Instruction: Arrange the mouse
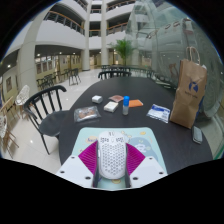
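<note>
A white mouse with a honeycomb-perforated shell sits between my gripper's two fingers, its nose pointing away. The magenta pads press against both its sides, so my gripper is shut on the mouse. Under it lies a pale mouse mat with a cartoon print, near the front edge of the dark table. I cannot tell whether the mouse rests on the mat or is lifted just above it.
On the table beyond lie a magazine, a small white box, an orange item, a blue bottle, a dark box and a booklet. A brown paper bag stands right. Black chairs stand left.
</note>
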